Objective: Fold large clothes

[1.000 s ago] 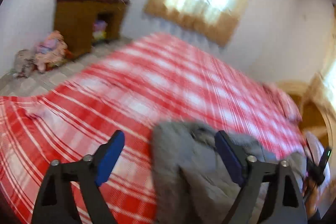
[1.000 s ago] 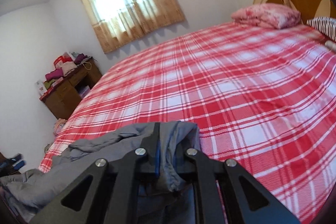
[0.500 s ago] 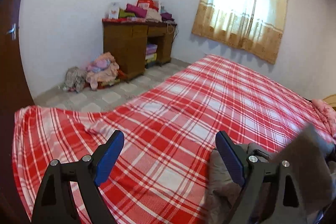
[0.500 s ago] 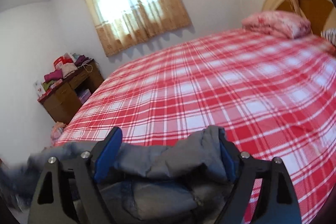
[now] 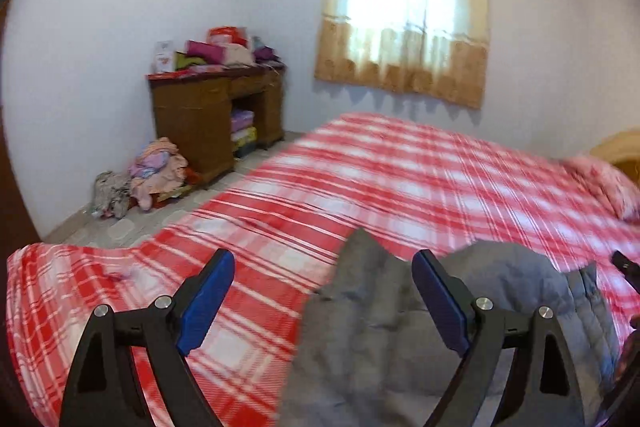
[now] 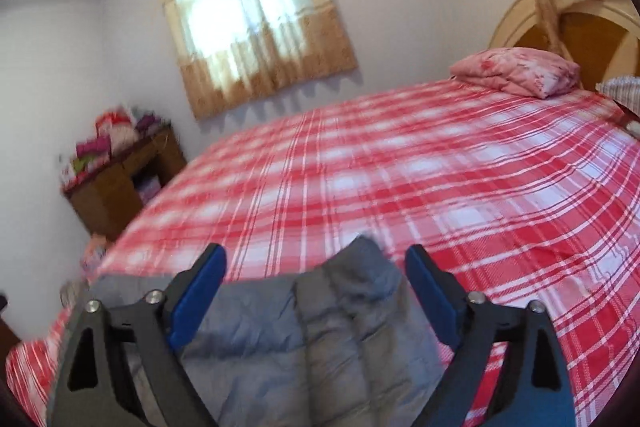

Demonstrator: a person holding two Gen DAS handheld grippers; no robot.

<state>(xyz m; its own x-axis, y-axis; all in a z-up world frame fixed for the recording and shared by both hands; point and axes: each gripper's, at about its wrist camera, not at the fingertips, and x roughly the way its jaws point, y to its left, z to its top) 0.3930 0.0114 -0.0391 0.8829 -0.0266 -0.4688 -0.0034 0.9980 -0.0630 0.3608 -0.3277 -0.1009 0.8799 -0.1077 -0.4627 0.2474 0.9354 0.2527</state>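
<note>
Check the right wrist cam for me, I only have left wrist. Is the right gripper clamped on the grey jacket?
Observer: No. The right gripper is open. The grey jacket lies between its fingers, unclamped.
Operator: Anything at the head of the bed besides the pink pillow?
Observer: Yes, a striped pillow shows at the right edge, beside the pink pillow.
</note>
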